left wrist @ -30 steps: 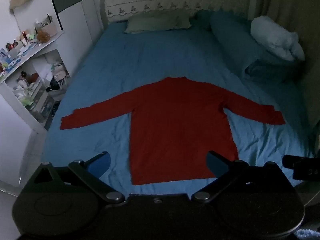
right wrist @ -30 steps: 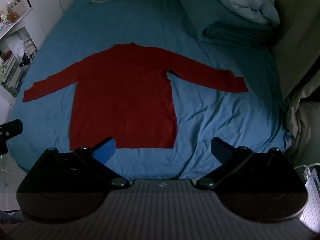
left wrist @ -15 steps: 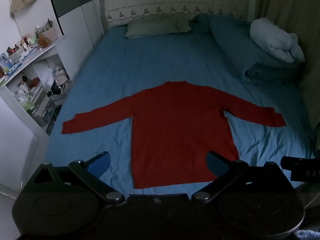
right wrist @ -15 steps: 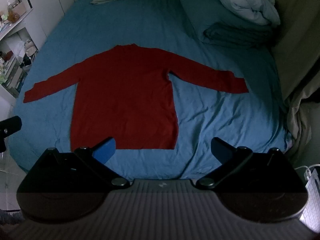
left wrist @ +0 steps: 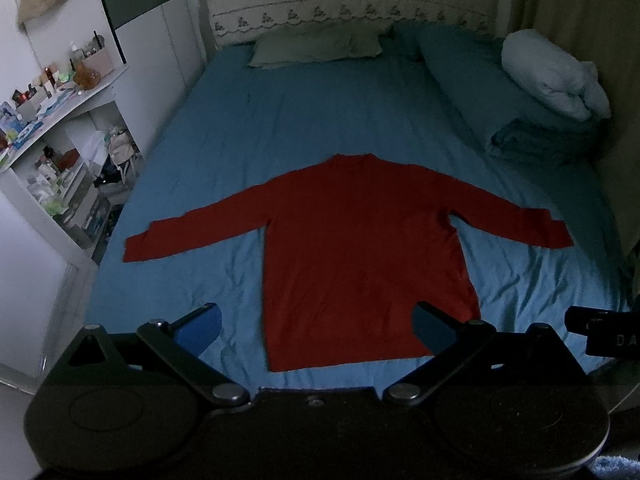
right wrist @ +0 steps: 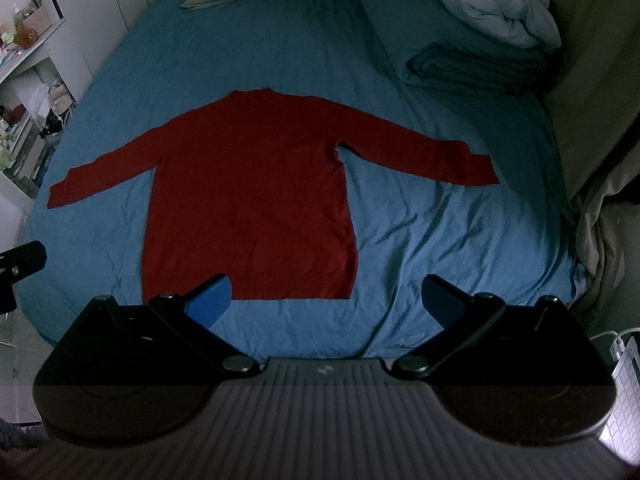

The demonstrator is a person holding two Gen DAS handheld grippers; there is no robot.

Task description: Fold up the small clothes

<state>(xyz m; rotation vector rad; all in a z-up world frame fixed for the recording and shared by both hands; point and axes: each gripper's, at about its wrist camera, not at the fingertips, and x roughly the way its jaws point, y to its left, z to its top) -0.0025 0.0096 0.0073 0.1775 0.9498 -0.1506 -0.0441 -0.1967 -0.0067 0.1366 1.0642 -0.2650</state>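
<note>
Compared with one second ago, the left gripper (left wrist: 316, 326) has tilted slightly, so the red sweater (left wrist: 360, 256) sits lower in its view and more of the headboard (left wrist: 352, 8) shows; the right gripper (right wrist: 326, 296) has hardly moved. The sweater lies flat on the blue bed sheet (right wrist: 440, 240), sleeves spread, below the green pillow (left wrist: 316, 46). Both grippers hover near the sweater's hem with fingers released, grasping nothing; shelf items left of the sweater are too small to identify.

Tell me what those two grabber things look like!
Both grippers, left and right, are black, with two round discs at the base, angled arms with silver bolts, and blue fingertip pads. The right one has a ribbed grey body.
</note>
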